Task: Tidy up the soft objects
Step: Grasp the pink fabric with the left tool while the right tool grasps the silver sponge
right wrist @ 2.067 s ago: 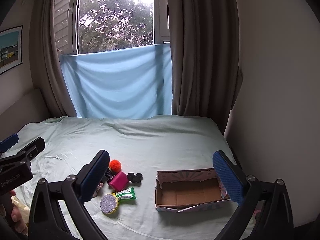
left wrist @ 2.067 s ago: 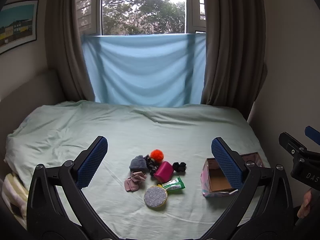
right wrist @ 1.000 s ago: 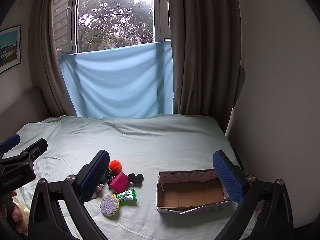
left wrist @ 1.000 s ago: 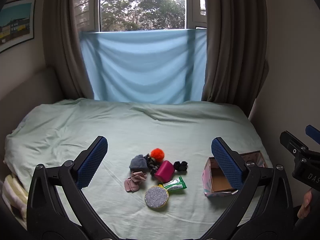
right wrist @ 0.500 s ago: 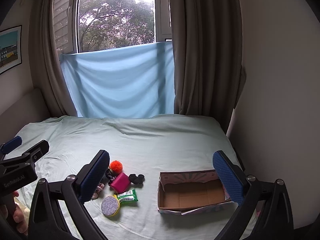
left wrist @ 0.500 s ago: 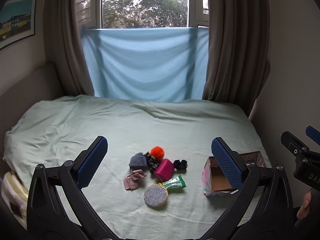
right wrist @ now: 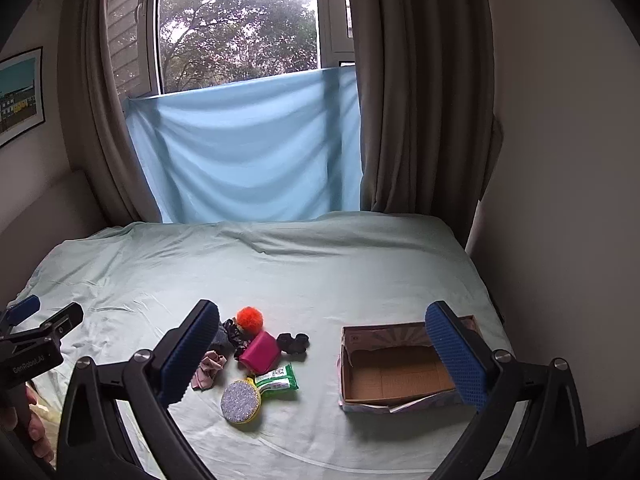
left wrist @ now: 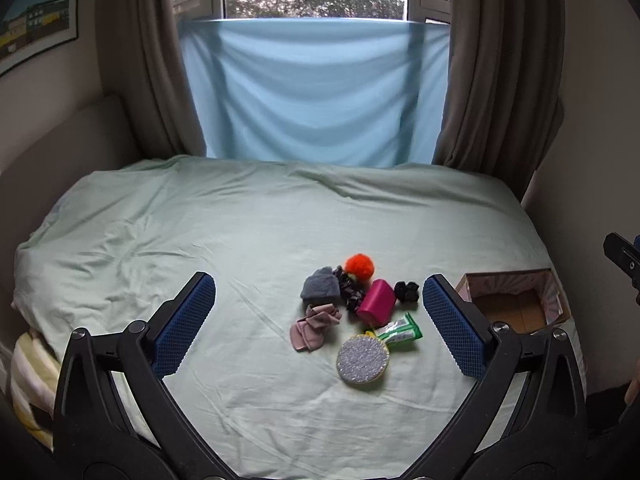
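Blue ribbed pads face each other far apart on both tongs: the left gripper (left wrist: 319,322) and the right gripper (right wrist: 323,360) are spread wide, holding nothing and touching nothing, both raised above the bed (left wrist: 240,232).

The landmark is the cardboard box (right wrist: 394,368), open-topped and empty, on the sheet. Well to its left lies the heap of soft things. Nearest the box is a black scrunchie (right wrist: 293,342), then a magenta pouch (right wrist: 262,352); behind that sits an orange pompom (right wrist: 249,319). A green packet (right wrist: 278,378) and a round sponge (right wrist: 241,402) lie at the front of the heap, with a pink cloth (left wrist: 314,326) and a grey fluffy piece (left wrist: 320,286) farthest from the box.

All look light and squashy, likely to sag or slip from a shallow pinch. I'd take each across its bulk, the cloth at a bunched fold.
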A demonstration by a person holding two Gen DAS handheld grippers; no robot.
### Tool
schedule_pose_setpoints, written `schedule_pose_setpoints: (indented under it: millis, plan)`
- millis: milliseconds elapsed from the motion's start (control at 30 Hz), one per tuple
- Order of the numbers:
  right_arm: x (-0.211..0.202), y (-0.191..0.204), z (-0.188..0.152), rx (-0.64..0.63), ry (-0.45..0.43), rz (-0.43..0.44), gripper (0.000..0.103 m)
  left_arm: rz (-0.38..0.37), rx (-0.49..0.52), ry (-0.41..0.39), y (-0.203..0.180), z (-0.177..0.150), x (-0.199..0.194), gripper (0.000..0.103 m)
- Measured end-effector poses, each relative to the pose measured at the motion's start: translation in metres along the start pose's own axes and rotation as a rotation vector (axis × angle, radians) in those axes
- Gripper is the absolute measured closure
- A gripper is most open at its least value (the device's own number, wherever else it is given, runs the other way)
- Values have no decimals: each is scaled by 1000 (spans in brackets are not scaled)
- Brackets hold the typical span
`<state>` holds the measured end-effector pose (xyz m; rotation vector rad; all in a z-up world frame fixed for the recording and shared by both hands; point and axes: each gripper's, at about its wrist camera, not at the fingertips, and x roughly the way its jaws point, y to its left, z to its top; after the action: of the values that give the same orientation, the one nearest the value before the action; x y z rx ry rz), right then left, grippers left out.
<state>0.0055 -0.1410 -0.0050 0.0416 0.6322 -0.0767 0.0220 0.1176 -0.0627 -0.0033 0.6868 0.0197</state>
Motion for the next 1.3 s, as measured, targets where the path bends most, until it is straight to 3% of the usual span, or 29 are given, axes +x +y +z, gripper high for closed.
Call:
schedule_pose_setpoints:
  millis: [233,533,633,800,1033,1100,1167,1300]
  plan:
    - [44,61,-48,99,104,-57,0,-108,121,105,48,-22,72,0]
    - [134,138,-128,150,201,-163,0,-247,306,182,73,-60,205,0]
    - [175,156,-156,129,227,-220,0,-312,342,195,73,-79,251,0]
    - [234,173,-198,139,275,-243,0,-398,385,232,66,-108,318,1]
    - [301,186,-248,81,292,-283,1,-435,408,291,44,-138,389,4]
    - [313,189,-256,54,300,-297,9,-451,419,315,38,-149,403,10]
    - [323,192,-262,7,299,-313,11,-456,436,330,34,-159,415,10]
    - [342,194,-274,-25,319,-282,11,-466,449,359,29,-176,433,14]
